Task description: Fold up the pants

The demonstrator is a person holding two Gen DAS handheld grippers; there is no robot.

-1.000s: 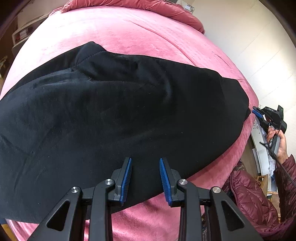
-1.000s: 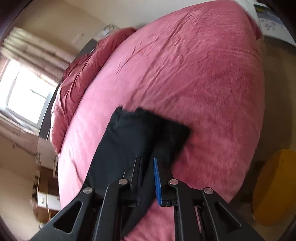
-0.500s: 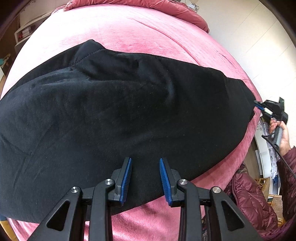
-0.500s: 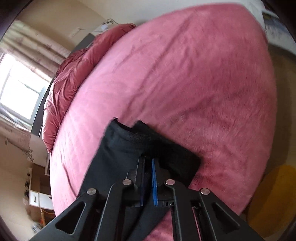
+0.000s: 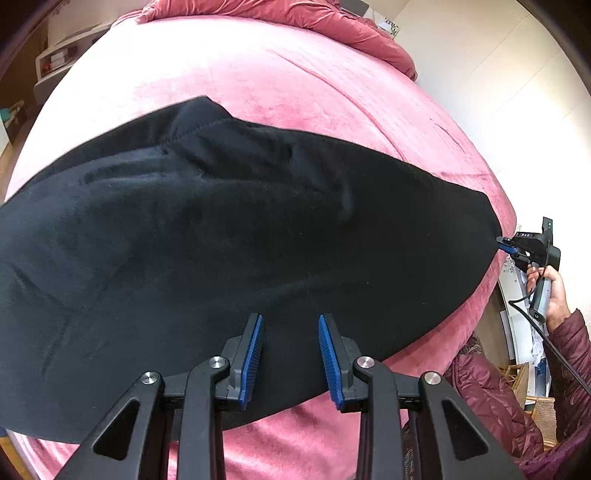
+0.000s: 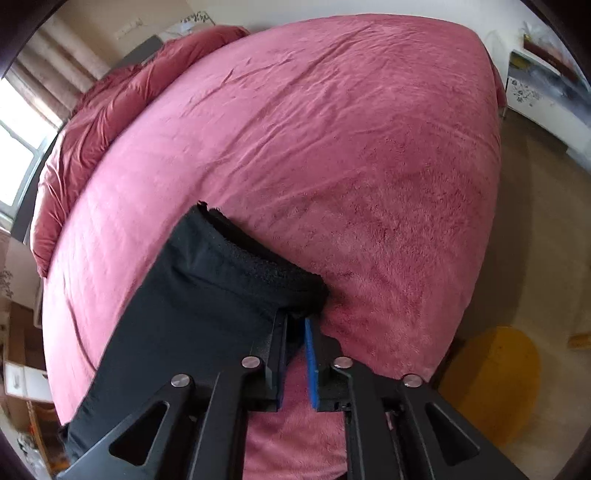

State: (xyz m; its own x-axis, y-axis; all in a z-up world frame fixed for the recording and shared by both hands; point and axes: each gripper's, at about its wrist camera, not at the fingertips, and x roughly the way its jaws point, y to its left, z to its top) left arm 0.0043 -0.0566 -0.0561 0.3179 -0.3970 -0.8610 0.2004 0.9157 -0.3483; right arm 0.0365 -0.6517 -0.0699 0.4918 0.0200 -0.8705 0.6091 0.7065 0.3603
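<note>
Right tongs (image 6: 295,332) have bitten down: a second ago the blue pads stood apart over the cuff, and now they sit almost together, pinching the corner of the pants (image 6: 207,302) hem at twelve o'clock from the tips, with the jaws having eased a touch wider again in the last half second while the cloth is clearly caught between them. Left tongs (image 5: 290,350) hover partly open over the near edge of the pants (image 5: 240,240), nothing in them, pads clear of the cloth, and they have hardly budged. Further out, the black pants lie flat across the pink bed (image 5: 295,85), running from nine o'clock to three, where the right tongs (image 5: 508,245) meet the leg end, a hand (image 5: 550,291) on the handle. That end looks pulled out straighter than a second ago. Beyond, at twelve, a bunched quilt (image 5: 314,14). My read: one end is secured, so the fold can start once the left takes its own grip.
</note>
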